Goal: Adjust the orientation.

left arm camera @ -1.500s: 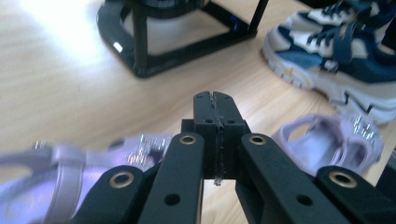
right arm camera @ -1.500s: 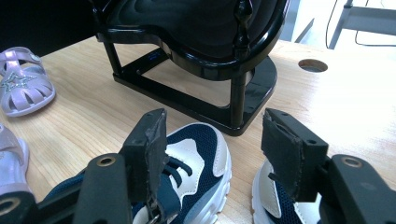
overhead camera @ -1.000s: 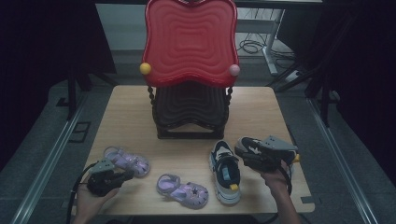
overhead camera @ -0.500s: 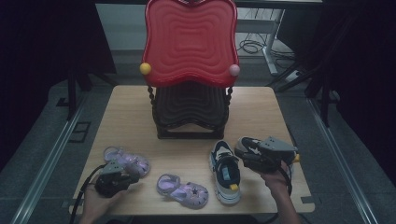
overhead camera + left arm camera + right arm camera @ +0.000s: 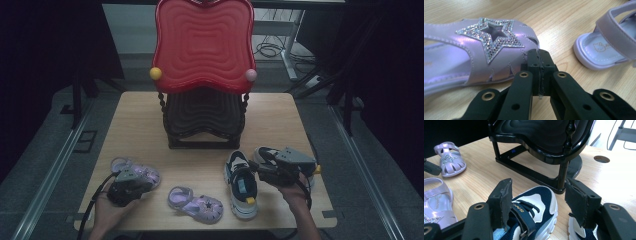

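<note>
On the table's (image 5: 150, 120) front left, the left gripper (image 5: 127, 184) lies low with jaws fully closed and empty, tips just at the sandal's (image 5: 142, 173) toe. This sandal is lilac with a glitter star (image 5: 492, 37); its long axis runs left to right. Front right, the right gripper (image 5: 270, 172) stands wide, over the navy sneaker (image 5: 241, 184).

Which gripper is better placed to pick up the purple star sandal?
Left. The left gripper sits shut right beside the purple star sandal, while the right gripper is open over the navy sneaker.
</note>
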Action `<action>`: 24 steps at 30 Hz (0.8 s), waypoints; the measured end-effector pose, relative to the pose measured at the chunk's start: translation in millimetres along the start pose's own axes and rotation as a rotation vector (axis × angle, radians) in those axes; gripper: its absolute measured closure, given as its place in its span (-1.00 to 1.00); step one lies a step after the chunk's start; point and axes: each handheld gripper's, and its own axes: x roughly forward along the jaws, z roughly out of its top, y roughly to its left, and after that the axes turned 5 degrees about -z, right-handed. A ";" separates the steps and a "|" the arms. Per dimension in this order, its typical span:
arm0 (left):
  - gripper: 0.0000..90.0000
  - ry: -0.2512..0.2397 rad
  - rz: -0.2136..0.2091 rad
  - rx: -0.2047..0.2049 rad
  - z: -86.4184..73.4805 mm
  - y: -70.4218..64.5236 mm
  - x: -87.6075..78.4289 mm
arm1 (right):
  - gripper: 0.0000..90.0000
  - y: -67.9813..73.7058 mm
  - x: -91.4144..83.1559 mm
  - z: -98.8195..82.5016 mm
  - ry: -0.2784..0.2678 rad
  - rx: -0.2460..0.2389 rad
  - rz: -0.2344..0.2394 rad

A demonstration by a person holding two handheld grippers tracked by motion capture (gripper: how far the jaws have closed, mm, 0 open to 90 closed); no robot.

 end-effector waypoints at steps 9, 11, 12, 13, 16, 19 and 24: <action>0.98 0.008 -0.003 -0.005 12.5 1.9 9.1 | -0.12 -0.5 -0.2 -0.4 0.003 -0.002 -0.007; 0.97 0.005 0.004 -0.012 17.8 3.9 12.9 | -0.12 -0.9 0.2 -0.5 0.006 0.001 -0.009; 0.97 0.004 0.005 -0.014 19.6 4.7 14.2 | -0.12 -0.9 0.4 -0.6 0.006 0.000 -0.009; 0.97 0.004 0.005 -0.014 19.6 4.7 14.2 | -0.12 -0.9 0.4 -0.6 0.006 0.000 -0.009; 0.97 0.008 0.014 -0.020 26.2 6.2 18.7 | -0.12 -0.7 0.9 -0.9 0.009 -0.002 -0.011; 0.97 0.010 0.015 -0.026 28.7 7.1 20.4 | -0.12 -0.7 0.9 -0.9 0.010 -0.003 -0.011; 0.95 0.011 0.020 -0.046 35.5 9.7 24.7 | -0.12 -0.6 1.2 -1.0 0.013 -0.001 -0.011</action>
